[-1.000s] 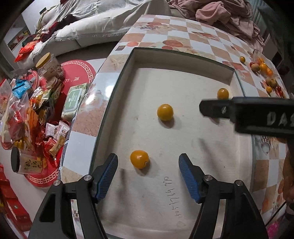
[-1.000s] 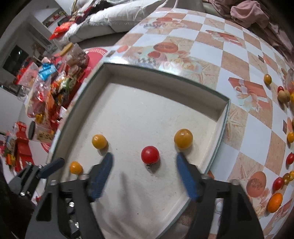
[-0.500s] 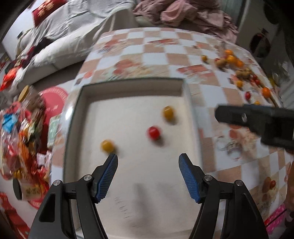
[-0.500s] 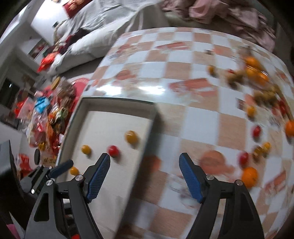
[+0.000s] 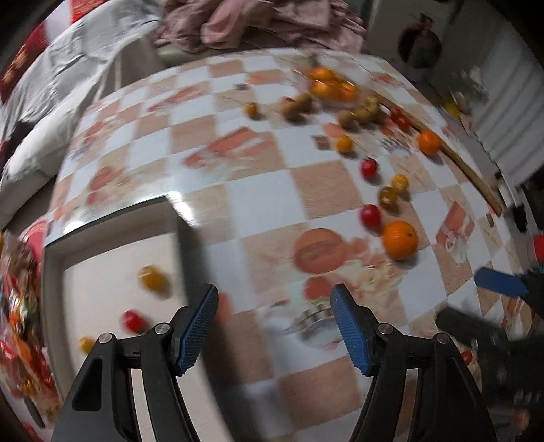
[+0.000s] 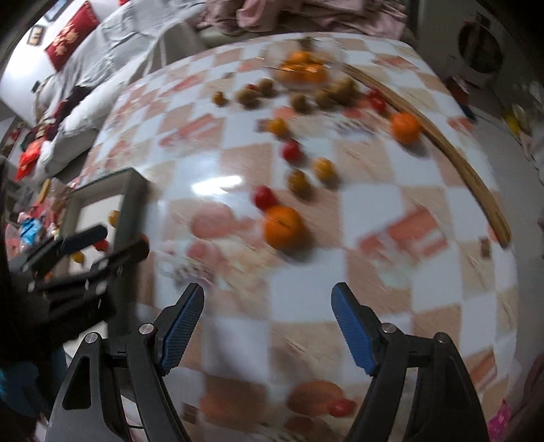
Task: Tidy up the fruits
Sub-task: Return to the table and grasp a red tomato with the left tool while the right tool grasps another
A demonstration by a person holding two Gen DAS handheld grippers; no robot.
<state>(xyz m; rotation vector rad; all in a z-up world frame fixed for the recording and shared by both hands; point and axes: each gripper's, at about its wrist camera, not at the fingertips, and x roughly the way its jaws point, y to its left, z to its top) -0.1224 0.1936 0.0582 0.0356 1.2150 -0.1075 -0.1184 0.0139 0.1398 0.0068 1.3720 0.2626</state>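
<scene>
Fruits lie scattered on the checkered table (image 6: 374, 217) — both grippers, left gripper (image 5: 274, 324) and right gripper (image 6: 268, 324), gape empty, having swung away from the tray (image 5: 51, 268) and its few tomatoes toward the orange (image 6: 283, 226) — next pick likely.

This is a lived-in home, a bedroom or bed-sitting room by the look of it. A bed with grey bedding (image 6: 112, 44) and a red cushion (image 6: 69, 34) lies at ten o'clock, and a heap of pink clothes (image 5: 258, 23) sits at twelve. The table wears a checked oilcloth (image 5: 323, 190) printed with fruit. Bright snack packets (image 5: 17, 306) crowd the floor at nine o'clock, and a washing machine door (image 6: 481, 51) shows at two.
</scene>
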